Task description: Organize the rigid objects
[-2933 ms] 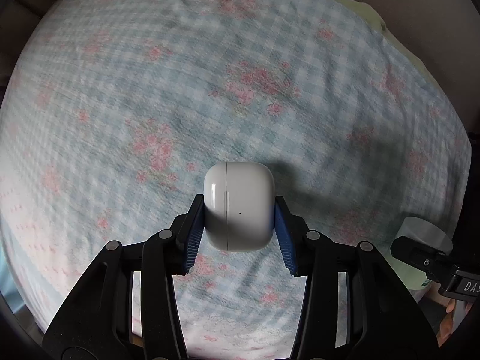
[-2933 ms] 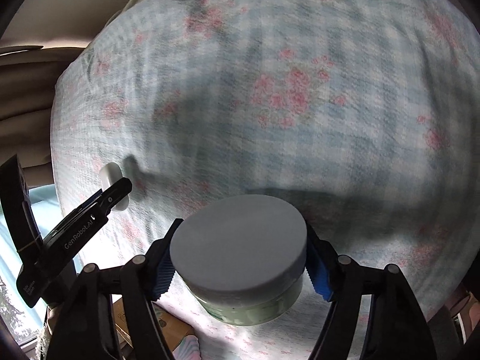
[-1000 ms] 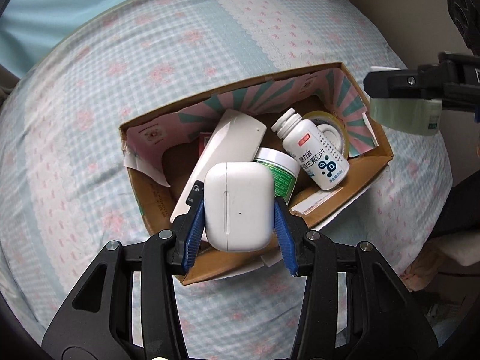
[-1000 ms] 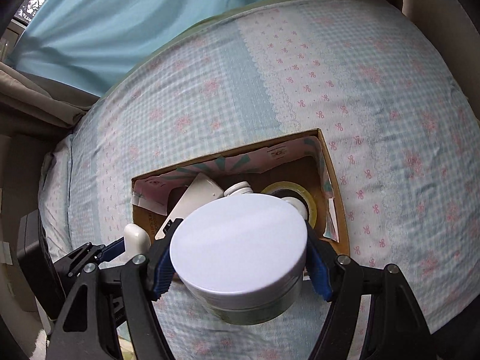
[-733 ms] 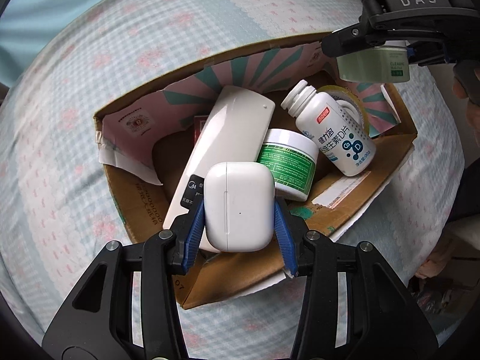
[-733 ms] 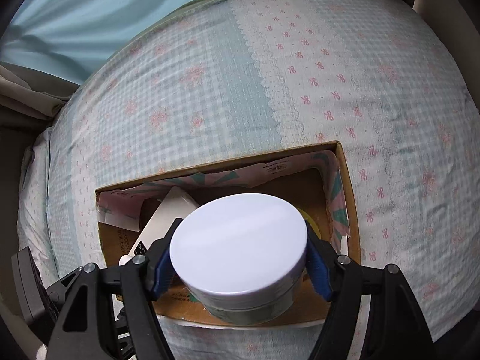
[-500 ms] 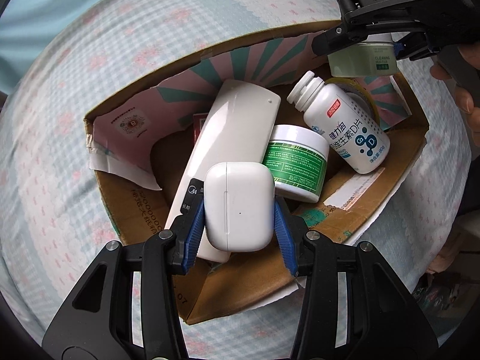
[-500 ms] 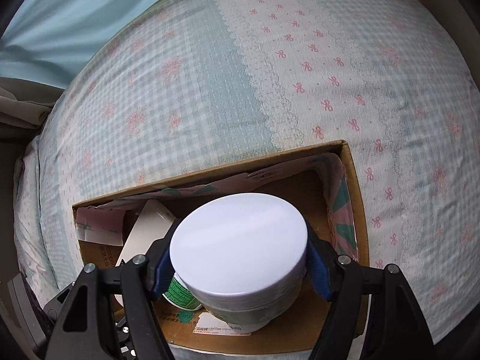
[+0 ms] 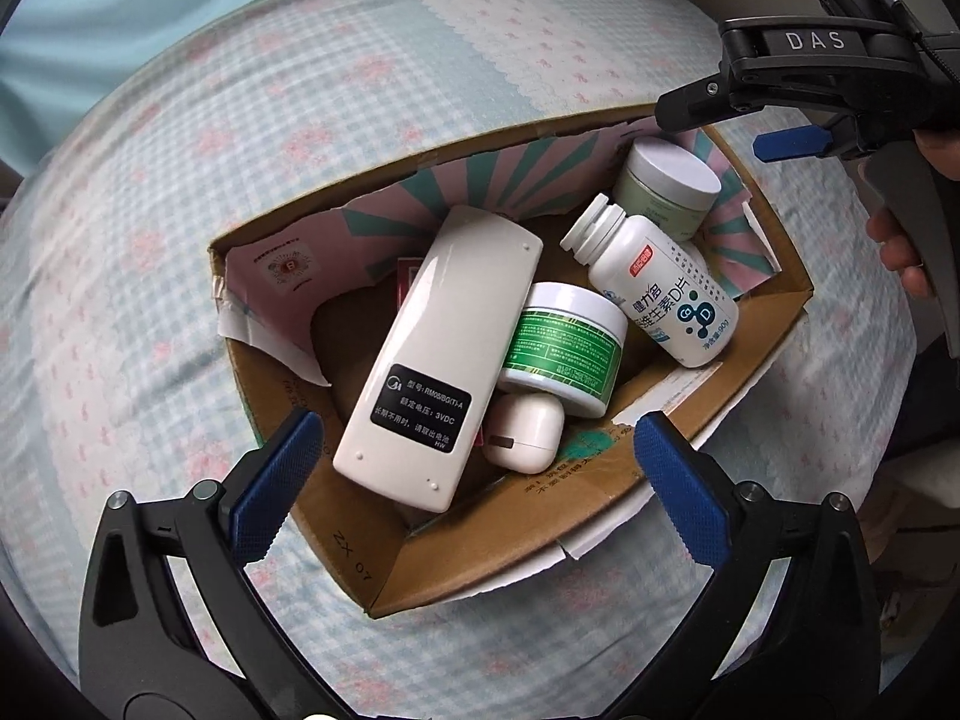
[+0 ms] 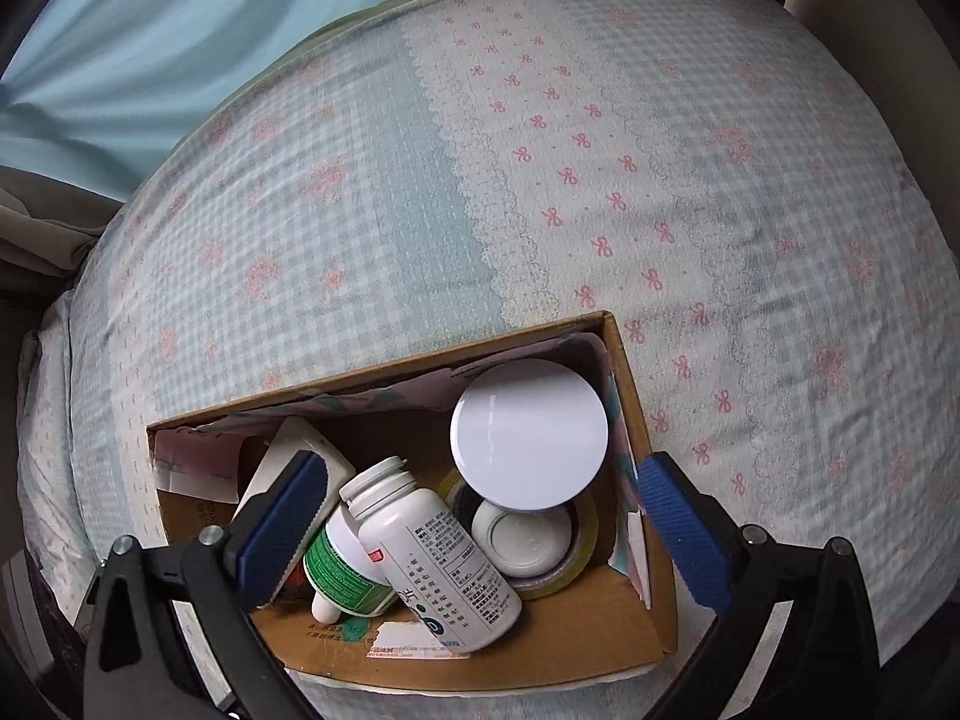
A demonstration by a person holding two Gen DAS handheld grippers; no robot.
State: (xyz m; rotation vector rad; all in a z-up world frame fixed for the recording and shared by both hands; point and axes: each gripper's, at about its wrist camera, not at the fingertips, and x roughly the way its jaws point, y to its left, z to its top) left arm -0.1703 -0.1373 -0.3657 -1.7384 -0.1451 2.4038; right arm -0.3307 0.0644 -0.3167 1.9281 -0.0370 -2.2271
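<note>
A cardboard box [image 9: 522,516] lies on the bed. In it are a white remote [image 9: 435,354], a white earbud case [image 9: 523,432], a green-labelled jar [image 9: 564,348], a white pill bottle [image 9: 654,288] and a pale green jar with a white lid [image 9: 669,186]. My left gripper [image 9: 474,474] is open and empty above the box's near edge, over the earbud case. My right gripper [image 10: 480,516] is open and empty above the box [image 10: 636,396]; the white-lidded jar [image 10: 528,441] rests below it on a tape roll [image 10: 558,564], beside the pill bottle [image 10: 432,552].
The bed has a blue checked sheet with pink flowers [image 10: 540,180]. A blue curtain [image 10: 150,42] hangs at the far side. The right gripper body and the person's hand [image 9: 888,138] show at the upper right of the left wrist view.
Both grippers have opened. The earbud case has dropped from the left gripper into the box. The white-lidded jar has dropped from the right gripper into the box's far corner.
</note>
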